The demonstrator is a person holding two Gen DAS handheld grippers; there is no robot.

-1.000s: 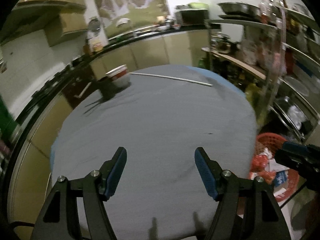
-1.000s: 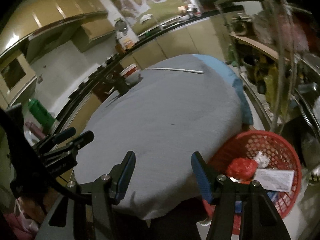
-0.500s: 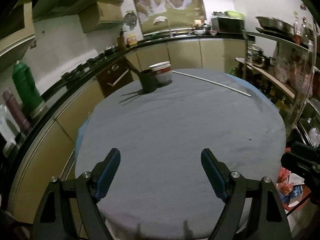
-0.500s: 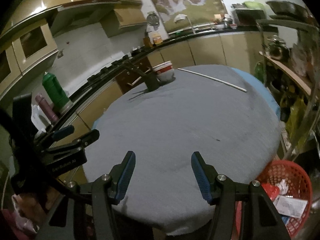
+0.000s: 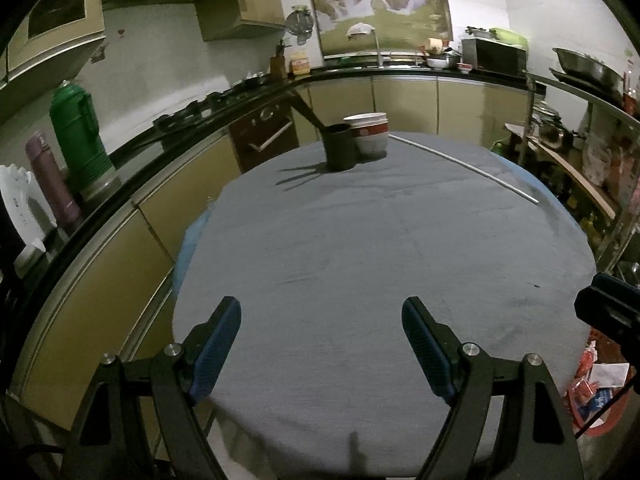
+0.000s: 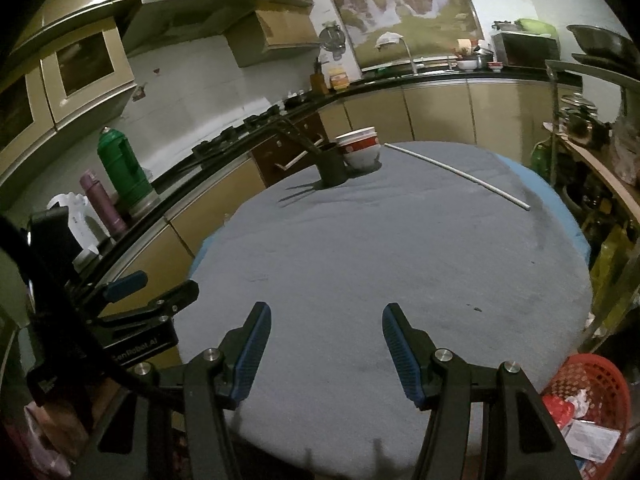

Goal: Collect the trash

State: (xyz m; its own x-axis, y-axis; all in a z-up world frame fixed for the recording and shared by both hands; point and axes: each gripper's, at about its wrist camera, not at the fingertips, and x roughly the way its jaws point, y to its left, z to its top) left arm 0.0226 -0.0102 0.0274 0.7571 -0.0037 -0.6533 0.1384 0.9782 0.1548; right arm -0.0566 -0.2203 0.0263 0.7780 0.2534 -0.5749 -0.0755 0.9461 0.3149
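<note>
We look forward from each wrist, low over the near edge of the desk [image 5: 360, 248]; both views share its far bowls [image 5: 370, 134] and kitchen wall.

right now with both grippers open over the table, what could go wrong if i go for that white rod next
1. The white rod is thin and lies flat on the grey cloth; the right gripper fingers may pinch fabric or slip off it.
2. It is long, so one end might swing into the stacked bowls or dark cup.
3. The red basket sits below the table edge and looks shorter than the rod, so it could tip out.
</note>
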